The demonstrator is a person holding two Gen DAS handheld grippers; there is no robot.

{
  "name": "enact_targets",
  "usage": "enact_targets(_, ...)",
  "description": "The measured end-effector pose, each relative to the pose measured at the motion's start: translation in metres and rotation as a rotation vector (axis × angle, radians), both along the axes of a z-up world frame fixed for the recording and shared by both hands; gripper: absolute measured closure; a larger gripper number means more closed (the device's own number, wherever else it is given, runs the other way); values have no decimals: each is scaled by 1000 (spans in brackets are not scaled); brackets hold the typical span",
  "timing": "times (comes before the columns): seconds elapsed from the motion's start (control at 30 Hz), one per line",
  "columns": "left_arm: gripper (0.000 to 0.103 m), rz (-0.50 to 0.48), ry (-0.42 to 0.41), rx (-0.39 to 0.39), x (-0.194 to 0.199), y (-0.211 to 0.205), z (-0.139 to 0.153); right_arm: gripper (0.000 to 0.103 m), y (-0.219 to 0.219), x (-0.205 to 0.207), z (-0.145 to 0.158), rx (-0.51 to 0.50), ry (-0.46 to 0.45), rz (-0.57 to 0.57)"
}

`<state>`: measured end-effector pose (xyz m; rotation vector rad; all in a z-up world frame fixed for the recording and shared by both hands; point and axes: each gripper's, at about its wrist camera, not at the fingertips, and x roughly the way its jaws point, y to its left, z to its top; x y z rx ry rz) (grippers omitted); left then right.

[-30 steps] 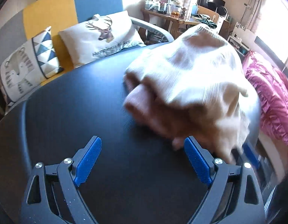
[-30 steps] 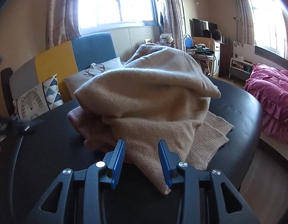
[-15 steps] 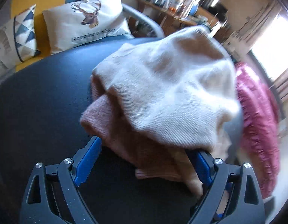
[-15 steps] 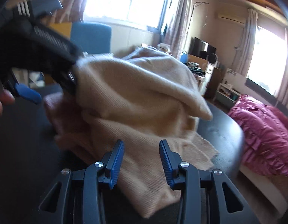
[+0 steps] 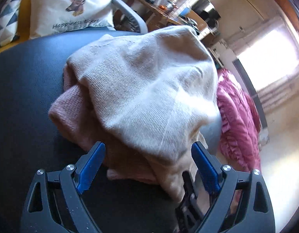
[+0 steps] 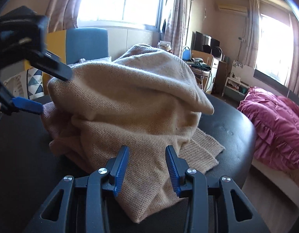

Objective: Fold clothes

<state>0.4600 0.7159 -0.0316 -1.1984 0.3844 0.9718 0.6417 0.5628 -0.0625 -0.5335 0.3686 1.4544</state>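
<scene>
A: Sunlit bedroom, dark round desk (image 5: 23,97) filling the foreground. Spotting a beige sweater (image 5: 149,89) piled mid-desk, slumped over a pink knit (image 5: 71,112).

B: Looks barely started, by my reckoning. No flat panel, no crease, no neat stack anywhere. Just a rumpled mound.

A: Agreed. Needs pulling apart, spreading flat, then folding. Practically everything left to do, judging from here.

B: Checking the left claw (image 5: 147,145): spread wide, straddling the near edge of the heap, pink knit by one pad, beige by the other. Pinching nothing.

A: And the right claw (image 6: 147,148): parted about halfway, with a hanging beige corner in the gap. Can't see the pads pressing, so calling it loose.

B: Any read on direction?

A: Hard to call. Bunched too high for a clear long axis. Can pick out a ribbed hem (image 6: 203,147) in the right wrist view, trailing flat across the desk toward the magenta bedding (image 6: 275,120), plus that one corner drooping toward the right claw.

B: Neckline? Sleeves?

A: Can't tell either; buried in the folds.
</scene>
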Motion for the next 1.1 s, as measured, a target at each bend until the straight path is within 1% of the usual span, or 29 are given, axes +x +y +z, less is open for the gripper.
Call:
enact_targets(0.07, 11, 53, -56, -24, -3, 7, -3, 64, 1, 0, -1, 2, -2, 12)
enact_targets(0.1, 11, 74, -71, -37, -4, 11, -4, 64, 3, 0, -1, 2, 4, 17)
enact_targets(0.13, 18, 81, -77, -48, -5, 15, -5, 64, 2, 1, 2, 18, 32, 39)
enact_targets(0.17, 33, 63, -75, -56, -3, 20, -5, 64, 1, 2, 5, 42, 56, 58)
enact_targets(0.2, 41, 38, -70, -61, -1, 25, -5, 64, 2, -1, 10, 68, 62, 86)
enact_targets(0.27, 72, -22, -27, -52, 6, 31, 1, 63, 3, -7, 19, 119, 72, 144)
enact_targets(0.33, 75, -67, 20, -30, 12, 32, 10, 63, 9, -18, 23, 141, 31, 195)
enact_targets(0.37, 79, -76, 21, -23, 13, 32, 13, 63, 12, -25, 26, 160, 2, 217)
enact_targets(0.47, 83, -73, -30, -28, 7, 33, 17, 63, 27, -40, 31, 157, -24, 272)
enact_targets(0.57, 84, -89, -45, -8, 0, 31, 23, 63, 32, -54, 31, 147, -74, 338)
enact_targets(0.67, 85, -119, -58, 26, 4, 30, 30, 63, 33, -63, 28, 143, -121, 390)
enact_targets(0.7, 85, -132, -63, 37, 7, 27, 33, 63, 34, -64, 26, 142, -131, 392)
enact_targets(0.8, 85, -170, -62, 71, 14, 16, 36, 63, 40, -71, 22, 151, -184, 339)
enact_targets(0.87, 86, -178, -61, 90, 12, 13, 38, 63, 47, -71, 21, 160, -196, 296)
enact_targets(0.9, 86, -181, -65, 97, 10, 11, 38, 63, 51, -70, 21, 161, -201, 248)
enact_targets(0.93, 87, -184, -75, 104, 9, 9, 39, 72, 53, -66, 23, 166, -167, 237)
enact_targets(1.0, 88, -192, -91, 135, 8, 4, 46, 88, 52, -51, 30, 182, -44, 211)
enact_targets(1.03, 88, -195, -97, 159, 7, -1, 50, 89, 51, -44, 33, 185, 19, 196)
enact_targets(1.1, 88, -197, -119, 212, 6, -11, 64, 90, 44, -37, 43, 229, 80, 166)
